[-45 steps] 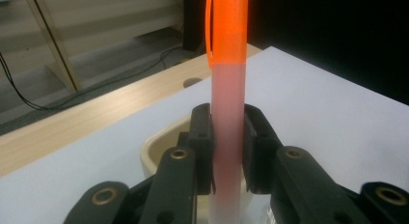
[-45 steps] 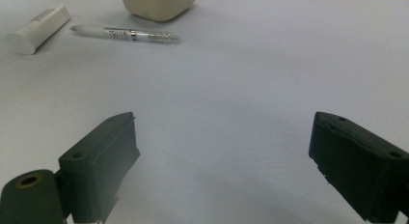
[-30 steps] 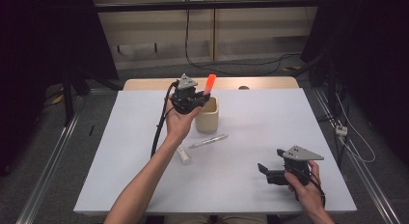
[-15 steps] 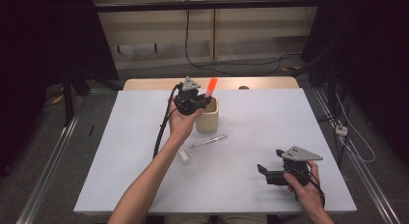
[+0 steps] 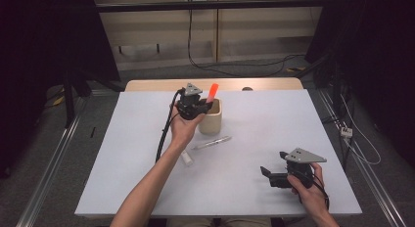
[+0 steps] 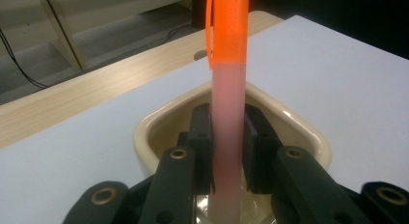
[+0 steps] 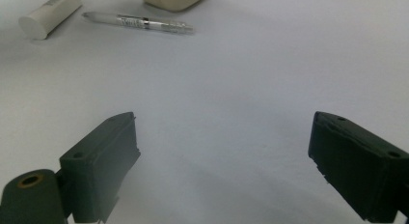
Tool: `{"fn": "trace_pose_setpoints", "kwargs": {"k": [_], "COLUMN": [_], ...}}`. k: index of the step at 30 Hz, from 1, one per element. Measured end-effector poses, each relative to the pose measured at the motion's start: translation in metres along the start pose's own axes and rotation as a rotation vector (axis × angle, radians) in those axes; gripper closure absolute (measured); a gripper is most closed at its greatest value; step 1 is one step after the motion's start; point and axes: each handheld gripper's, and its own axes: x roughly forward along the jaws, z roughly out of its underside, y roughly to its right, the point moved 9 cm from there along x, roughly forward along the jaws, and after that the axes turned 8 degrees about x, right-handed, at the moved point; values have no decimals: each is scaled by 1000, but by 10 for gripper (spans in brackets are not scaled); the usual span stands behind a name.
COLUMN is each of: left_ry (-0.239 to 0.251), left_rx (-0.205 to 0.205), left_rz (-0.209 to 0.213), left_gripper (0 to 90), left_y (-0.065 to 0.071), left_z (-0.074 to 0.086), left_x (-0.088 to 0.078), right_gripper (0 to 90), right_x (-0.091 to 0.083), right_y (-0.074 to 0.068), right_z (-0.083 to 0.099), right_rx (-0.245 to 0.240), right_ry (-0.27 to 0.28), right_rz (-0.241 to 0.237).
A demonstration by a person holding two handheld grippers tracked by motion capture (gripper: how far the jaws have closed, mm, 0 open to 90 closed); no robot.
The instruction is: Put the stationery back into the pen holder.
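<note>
Left gripper [image 6: 226,151] clenched on orange pen [image 6: 227,113], long axis upright, tip inside the cup [image 6: 299,132] near table's far edge. Right gripper [image 7: 224,171] released, well apart.

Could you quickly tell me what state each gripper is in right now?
Left gripper: closed on the orange-capped pen, its lower end in the beige cup.
Right gripper: open, holding nothing.

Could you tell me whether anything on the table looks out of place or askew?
Nothing looks spilled or damaged. The clear pen and the white tube lie loose on the table beside the cup, while the left gripper holds the orange pen upright over it.
</note>
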Motion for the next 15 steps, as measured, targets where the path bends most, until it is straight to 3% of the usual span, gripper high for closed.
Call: {"fn": "trace_pose_setpoints", "kwargs": {"k": [1, 6, 10, 15], "left_ry": [15, 68, 60, 55], "left_rx": [-8, -48, -22, -11], "left_rz": [6, -51, -67, -48], "left_gripper": [739, 412, 341, 254], "left_y": [1, -2, -3, -3], "left_z": [-1, -13, -14, -10], "left_x": [-1, -15, -23, -28], "right_gripper": [99, 99, 98, 95], "right_x": [0, 1, 1, 0], "right_y": [0, 0, 0, 1], "right_z": [0, 0, -1, 0], "right_rx": [-3, 0, 1, 4], "right_ry": [-1, -3, -1, -2], "right_rz": [0, -2, 0, 1]}}
